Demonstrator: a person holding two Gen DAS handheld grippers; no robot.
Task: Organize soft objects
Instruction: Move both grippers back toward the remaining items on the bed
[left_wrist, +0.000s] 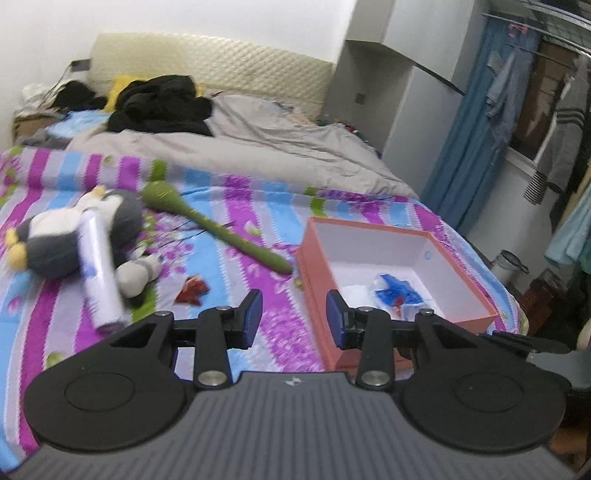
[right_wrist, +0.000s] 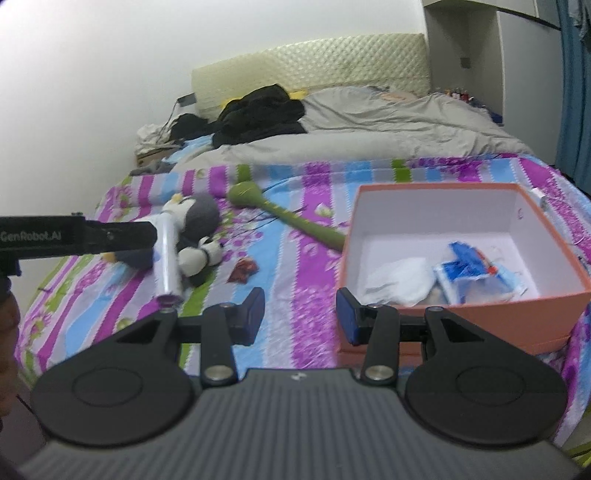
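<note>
An open orange box (left_wrist: 317, 258) (right_wrist: 436, 190) sits on the striped bedspread, holding a blue-and-white packet (left_wrist: 397, 291) (right_wrist: 469, 266) and a white soft item (right_wrist: 400, 282). A grey-and-white plush toy (left_wrist: 62, 240) (right_wrist: 195, 225) lies to the left with a white roll (left_wrist: 98, 269) (right_wrist: 168, 262) across it. A long green plush (left_wrist: 210, 221) (right_wrist: 288, 216) lies between toy and box. A small red wrapper (left_wrist: 192, 290) (right_wrist: 243, 271) is nearby. My left gripper (left_wrist: 293, 319) is open and empty, near the box's left wall. My right gripper (right_wrist: 301, 315) is open and empty, in front of the box.
A grey duvet (left_wrist: 258, 147) (right_wrist: 388, 125) and black clothes (left_wrist: 162, 103) (right_wrist: 258, 110) cover the far half of the bed by the padded headboard (right_wrist: 314, 77). Hanging clothes (left_wrist: 554, 122) and a blue curtain (left_wrist: 469, 140) stand to the right. The left gripper's body (right_wrist: 74, 236) shows at the left edge.
</note>
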